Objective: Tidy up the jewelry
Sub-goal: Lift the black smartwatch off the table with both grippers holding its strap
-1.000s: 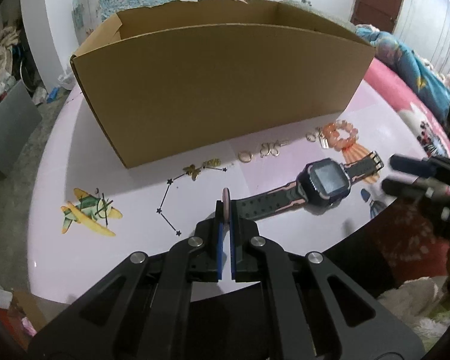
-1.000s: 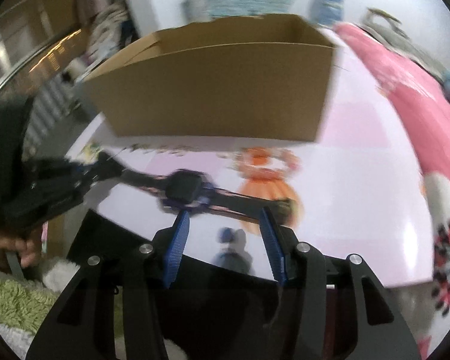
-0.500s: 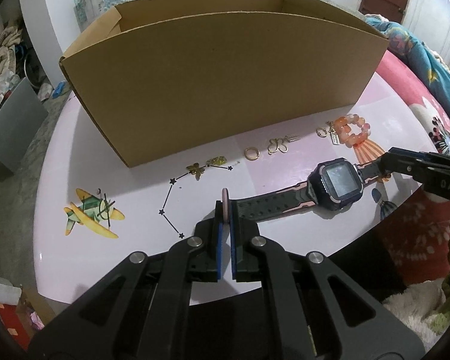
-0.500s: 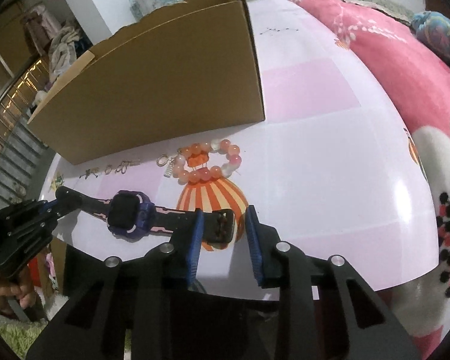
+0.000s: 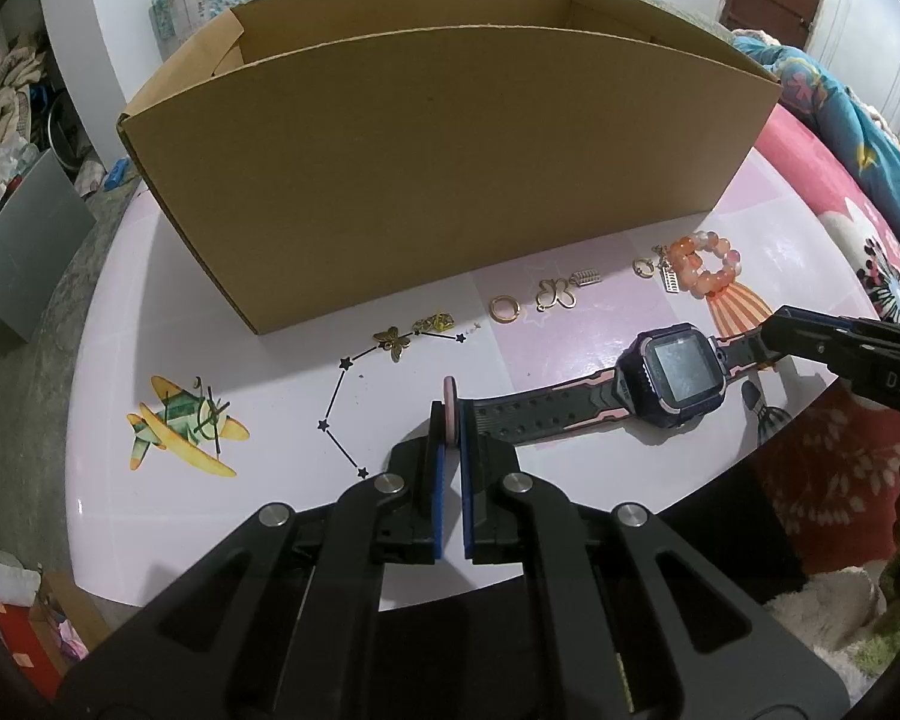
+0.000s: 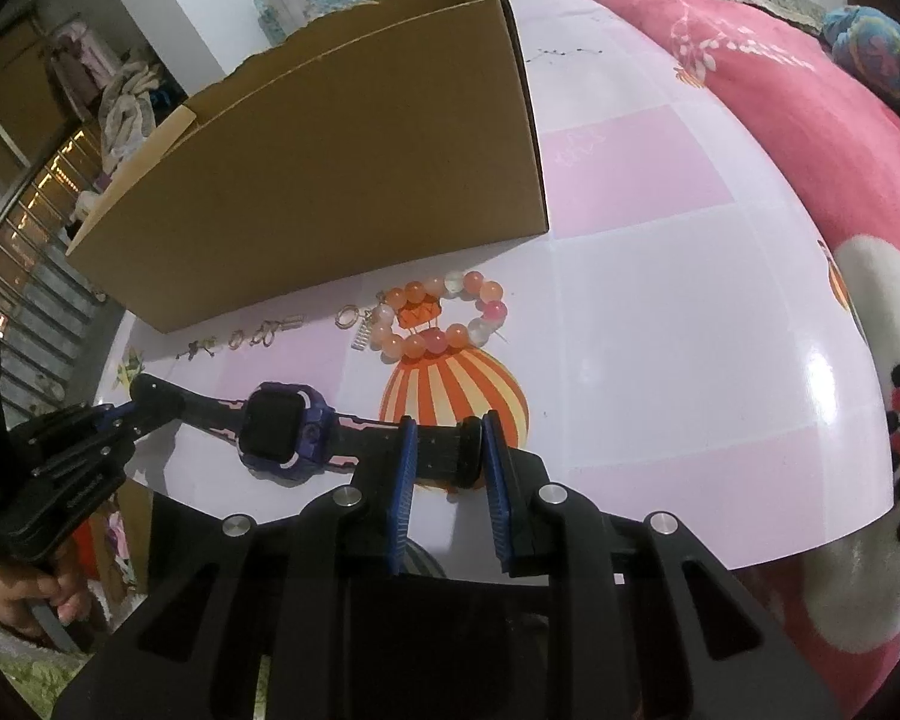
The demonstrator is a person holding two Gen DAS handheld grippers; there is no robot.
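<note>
A watch [image 5: 672, 375] with a purple case and black-pink strap lies stretched across the pink table near its front edge. My left gripper [image 5: 450, 426] is shut on the strap's free end, which stands on edge between the blue pads. In the right wrist view my right gripper [image 6: 447, 450] is shut on the buckle end of the same watch [image 6: 279, 429], its pads pressing both sides of the strap. The right gripper [image 5: 774, 336] shows at the right of the left wrist view, and the left gripper [image 6: 144, 405] at the left of the right wrist view.
An open cardboard box [image 5: 450, 180] stands behind the watch. In front of it lie an orange bead bracelet [image 5: 705, 264], a gold ring [image 5: 503, 308] and butterfly charms [image 5: 555, 294]. A pink blanket [image 6: 780, 120] covers the right. A hand [image 6: 24, 594] holds the left gripper.
The right gripper came in from the right, open, and closed on the buckle end of the strap. The left gripper kept its hold and stayed put.
</note>
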